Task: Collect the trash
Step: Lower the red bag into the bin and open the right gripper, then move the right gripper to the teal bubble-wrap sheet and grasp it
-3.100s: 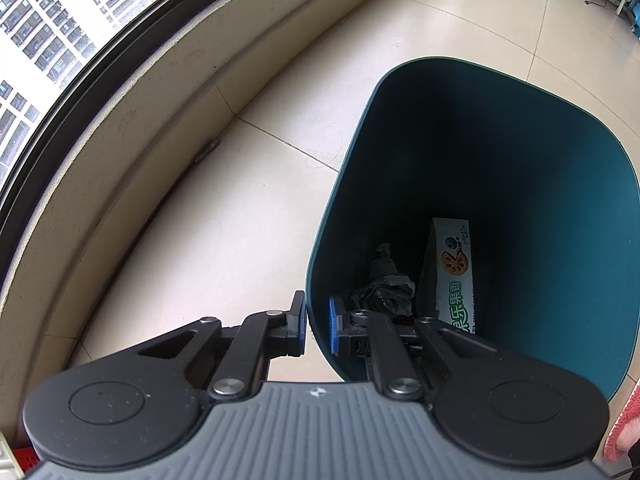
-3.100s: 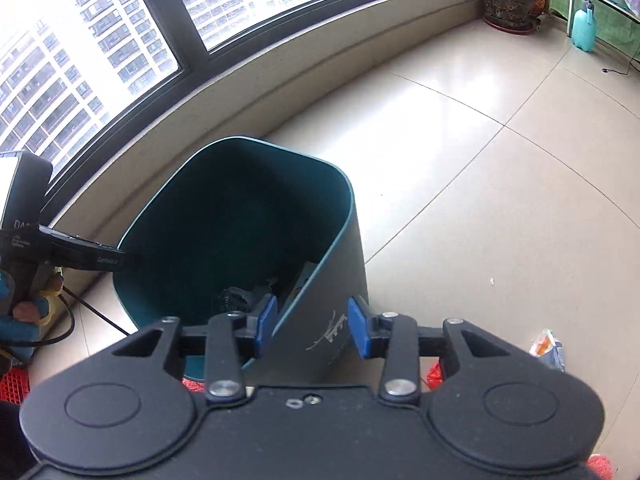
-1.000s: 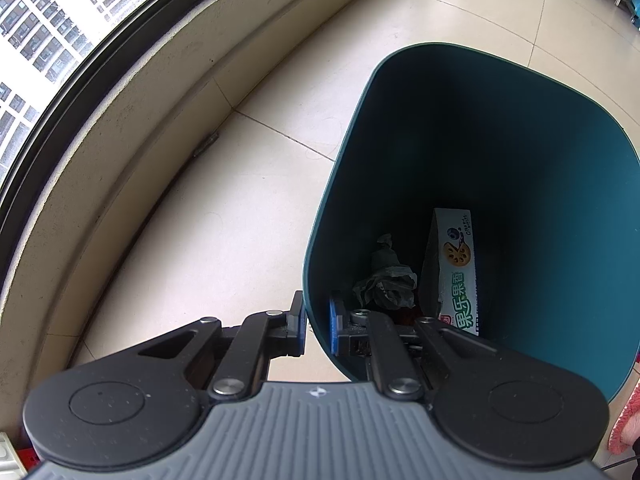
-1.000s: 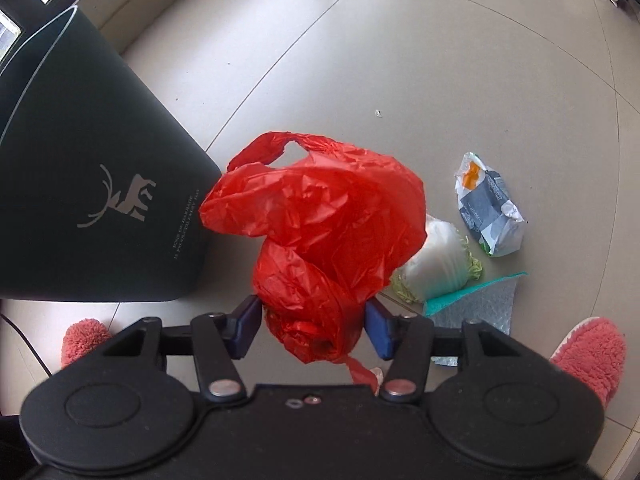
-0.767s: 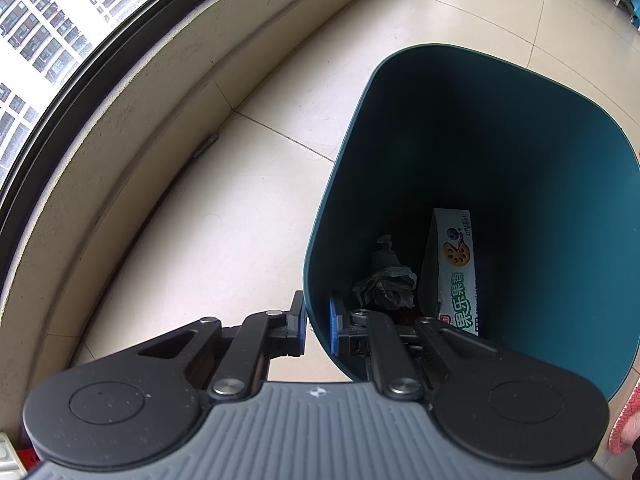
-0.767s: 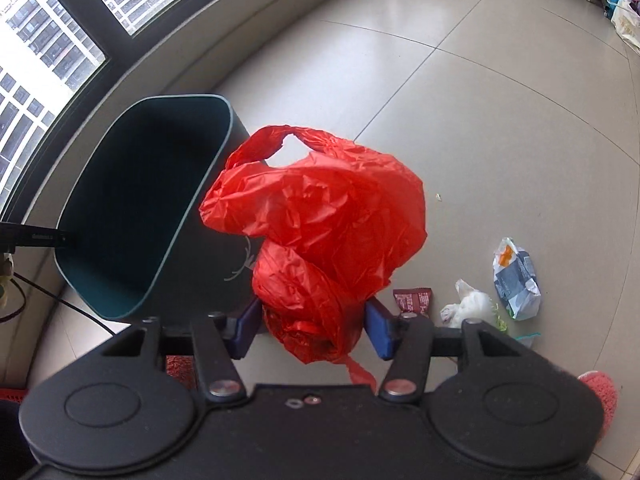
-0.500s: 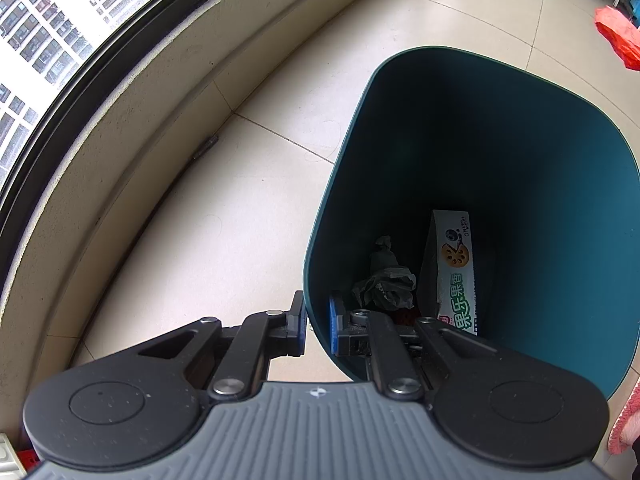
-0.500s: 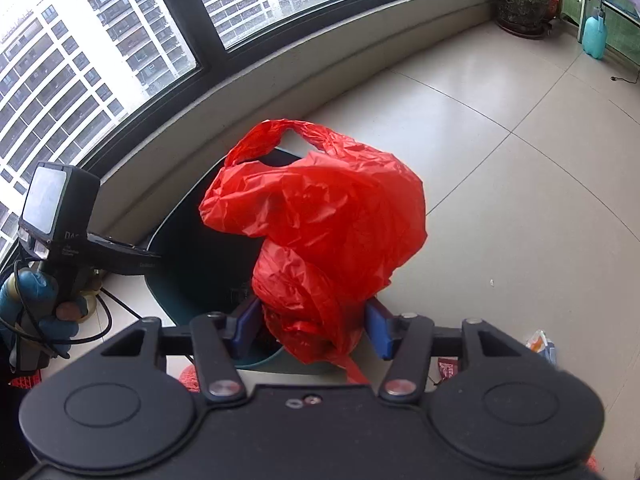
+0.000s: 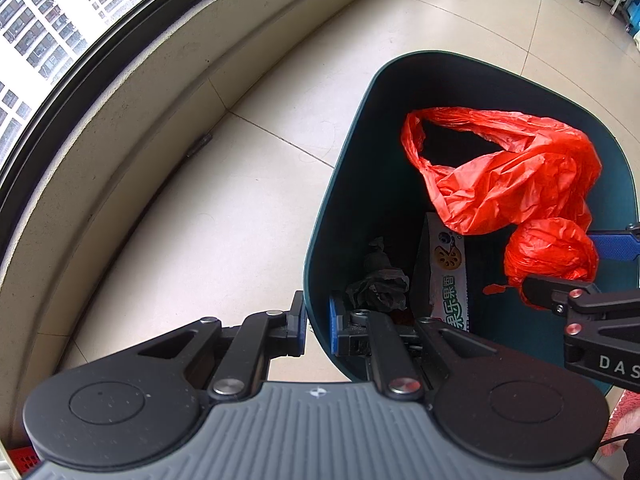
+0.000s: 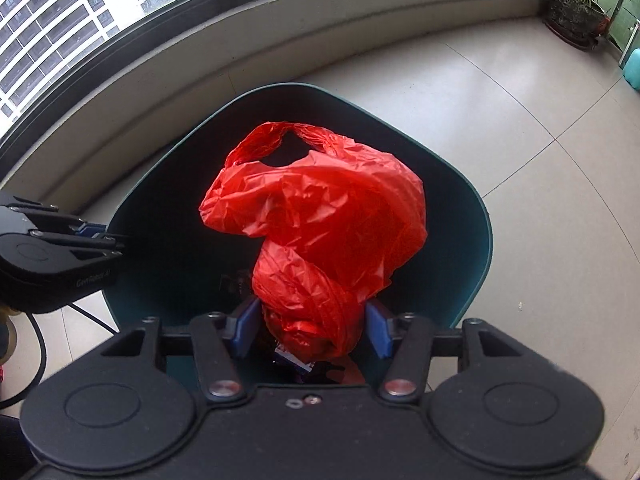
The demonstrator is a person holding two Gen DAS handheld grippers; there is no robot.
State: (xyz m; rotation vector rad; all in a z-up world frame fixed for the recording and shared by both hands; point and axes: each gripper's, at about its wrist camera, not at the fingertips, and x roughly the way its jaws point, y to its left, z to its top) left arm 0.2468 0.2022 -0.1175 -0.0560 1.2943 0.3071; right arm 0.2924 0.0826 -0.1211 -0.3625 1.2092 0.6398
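A dark teal trash bin (image 9: pixel 320 236) stands on the tiled floor; it also shows in the right wrist view (image 10: pixel 478 240). My left gripper (image 9: pixel 316 322) is shut on the bin's near rim, one finger outside and one inside. My right gripper (image 10: pixel 310 332) is shut on a crumpled red plastic bag (image 10: pixel 320 232) and holds it over the bin's opening; the bag also shows in the left wrist view (image 9: pixel 512 184). Inside the bin lie a snack box (image 9: pixel 448 272) and dark crumpled trash (image 9: pixel 378 284).
A low beige wall (image 9: pixel 132 112) under dark-framed windows curves along the left behind the bin. Tiled floor (image 10: pixel 540 120) spreads to the right. A potted plant (image 10: pixel 572 20) stands at the far right. A cable (image 10: pixel 40 352) trails at the lower left.
My right gripper has carried the red bag up from the floor and over the bin's opening. The left gripper has kept its hold on the rim.
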